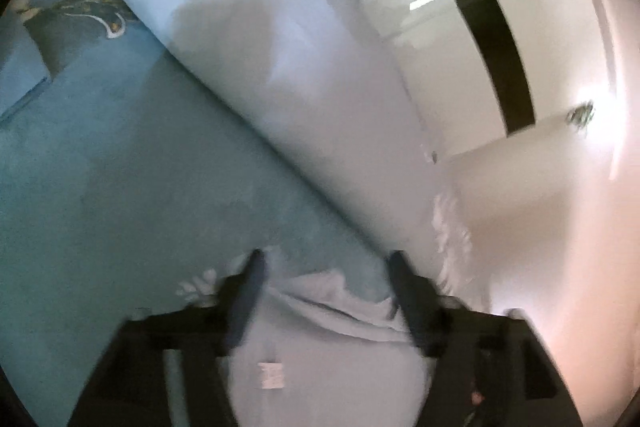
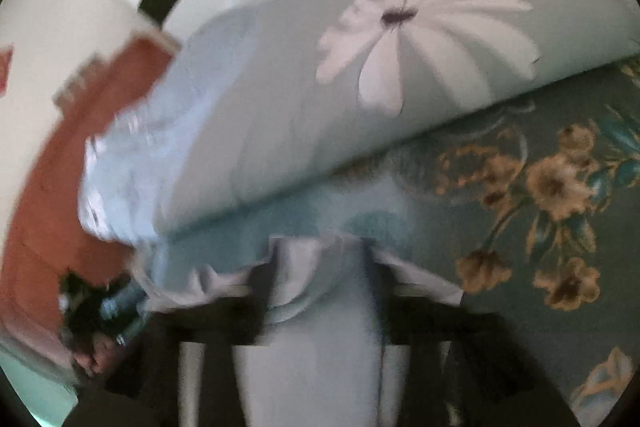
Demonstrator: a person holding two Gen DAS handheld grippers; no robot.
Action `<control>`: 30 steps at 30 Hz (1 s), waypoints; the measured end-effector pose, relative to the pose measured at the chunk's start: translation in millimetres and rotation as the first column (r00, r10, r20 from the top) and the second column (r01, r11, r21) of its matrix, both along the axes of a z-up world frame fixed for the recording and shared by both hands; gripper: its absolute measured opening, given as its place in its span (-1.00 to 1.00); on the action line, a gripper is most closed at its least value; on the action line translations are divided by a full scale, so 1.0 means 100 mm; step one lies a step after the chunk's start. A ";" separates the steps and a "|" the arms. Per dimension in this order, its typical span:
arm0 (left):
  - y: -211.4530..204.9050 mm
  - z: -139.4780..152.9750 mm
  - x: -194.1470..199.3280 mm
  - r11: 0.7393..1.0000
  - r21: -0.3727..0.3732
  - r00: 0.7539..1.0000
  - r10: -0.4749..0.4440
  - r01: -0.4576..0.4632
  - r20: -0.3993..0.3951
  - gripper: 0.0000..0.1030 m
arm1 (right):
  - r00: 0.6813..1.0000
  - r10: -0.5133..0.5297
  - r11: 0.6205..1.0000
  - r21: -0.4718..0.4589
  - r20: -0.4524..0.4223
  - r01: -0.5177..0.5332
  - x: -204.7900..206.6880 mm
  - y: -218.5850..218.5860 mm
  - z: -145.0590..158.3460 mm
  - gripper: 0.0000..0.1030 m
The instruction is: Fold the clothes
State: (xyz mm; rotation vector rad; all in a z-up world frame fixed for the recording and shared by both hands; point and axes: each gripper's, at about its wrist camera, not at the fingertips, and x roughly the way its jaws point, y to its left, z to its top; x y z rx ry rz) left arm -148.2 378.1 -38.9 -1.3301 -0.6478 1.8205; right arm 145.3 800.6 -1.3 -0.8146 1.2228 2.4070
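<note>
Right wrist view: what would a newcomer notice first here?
A big white daisy print on a pale cushion fills the upper middle. Under it lies a teal cover with tan flowers, at the right. At the bottom, light cloth lies between the open fingers of the right gripper.

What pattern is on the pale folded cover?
A large white daisy with a dark centre on the pale grey-blue folded cover, clearest from the right wrist.

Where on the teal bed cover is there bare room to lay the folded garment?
Bare teal bed cover lies between the rolled floral quilt and the pale garment. Crowded along the quilt and around both grippers, where the garment bunches.
</note>
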 end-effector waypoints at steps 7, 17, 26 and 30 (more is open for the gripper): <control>-0.16 0.02 0.30 0.975 -0.199 0.992 -0.110 0.096 -0.058 0.41 | 1.000 -0.012 1.000 -0.016 -0.005 0.012 0.41 -0.05 0.09 0.17; -0.47 -0.33 1.12 0.894 -0.355 0.950 -0.309 0.274 -0.044 0.41 | 0.984 0.156 0.985 -0.085 0.080 -0.149 0.96 -0.66 -0.26 0.17; -0.55 -0.33 1.53 0.900 -0.287 0.939 -0.345 0.327 -0.013 0.38 | 0.984 0.178 0.972 -0.155 -0.006 -0.177 0.91 -0.87 -0.37 0.18; -0.63 -0.32 1.59 0.909 -0.244 0.937 -0.350 0.336 -0.014 0.37 | 0.982 0.178 0.963 -0.194 -0.056 -0.186 0.97 -0.92 -0.40 0.15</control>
